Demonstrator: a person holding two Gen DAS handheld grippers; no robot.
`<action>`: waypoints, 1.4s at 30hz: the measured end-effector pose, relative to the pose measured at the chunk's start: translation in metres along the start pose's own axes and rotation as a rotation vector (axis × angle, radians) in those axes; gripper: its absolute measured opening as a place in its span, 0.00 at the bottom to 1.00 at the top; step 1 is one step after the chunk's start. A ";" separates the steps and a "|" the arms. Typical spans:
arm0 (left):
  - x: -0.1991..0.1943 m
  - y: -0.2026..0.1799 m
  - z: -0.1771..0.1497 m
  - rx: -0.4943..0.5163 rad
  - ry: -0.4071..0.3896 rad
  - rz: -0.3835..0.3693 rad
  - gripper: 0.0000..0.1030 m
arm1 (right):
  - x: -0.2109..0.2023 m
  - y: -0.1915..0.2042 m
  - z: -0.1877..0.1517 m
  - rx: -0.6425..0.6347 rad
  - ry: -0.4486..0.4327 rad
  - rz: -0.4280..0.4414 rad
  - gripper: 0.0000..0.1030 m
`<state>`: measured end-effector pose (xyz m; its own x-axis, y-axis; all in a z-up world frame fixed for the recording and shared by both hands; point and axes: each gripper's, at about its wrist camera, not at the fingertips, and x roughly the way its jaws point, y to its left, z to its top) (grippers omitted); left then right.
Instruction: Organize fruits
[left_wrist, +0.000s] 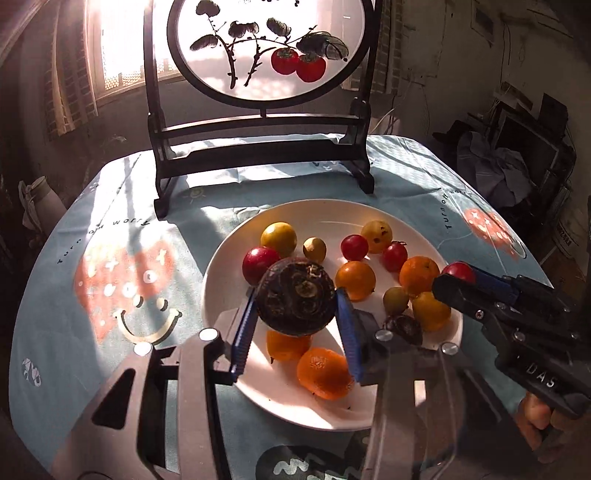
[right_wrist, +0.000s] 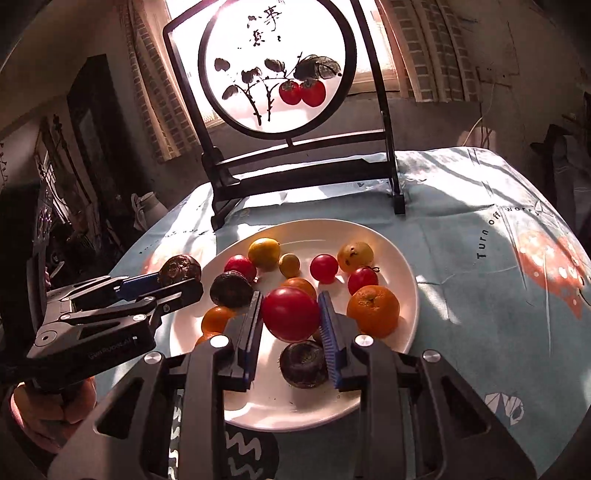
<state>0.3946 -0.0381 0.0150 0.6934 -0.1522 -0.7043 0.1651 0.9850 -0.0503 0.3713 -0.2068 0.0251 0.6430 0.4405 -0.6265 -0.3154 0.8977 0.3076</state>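
The left gripper (left_wrist: 297, 295) has its blue-padded fingers (left_wrist: 347, 317) clamped on a dark brown, round, rough-skinned fruit (left_wrist: 295, 297), lifted above the near left part of the white round ceramic plate (left_wrist: 221, 280). The right gripper (right_wrist: 290, 314) pinches a glossy red round tomato (right_wrist: 290, 313) between its blue pads, raised over the plate's near middle. Loose on the plate lie oranges, yellow fruits, small red tomatoes and two more dark brown fruits (right_wrist: 303, 363); one large orange mandarin (right_wrist: 373, 310) sits by the plate's right edge. The plate rests on the light blue strawberry-print tablecloth (left_wrist: 110, 258), nearer the table's front edge. A dark wooden stand with a round painted persimmon screen (left_wrist: 266, 48) occupies the table's far edge.
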 end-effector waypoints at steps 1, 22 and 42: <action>0.008 -0.001 0.000 0.004 0.012 0.002 0.41 | 0.007 -0.002 -0.002 -0.005 0.014 -0.002 0.29; -0.130 -0.020 -0.090 0.079 -0.127 0.071 0.98 | -0.120 0.044 -0.074 -0.202 -0.035 0.025 0.99; -0.131 -0.008 -0.164 0.034 -0.100 0.145 0.98 | -0.127 0.042 -0.133 -0.298 -0.013 -0.110 0.99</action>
<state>0.1875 -0.0129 -0.0086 0.7776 -0.0182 -0.6285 0.0812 0.9941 0.0718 0.1838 -0.2251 0.0218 0.6930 0.3422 -0.6346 -0.4325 0.9015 0.0138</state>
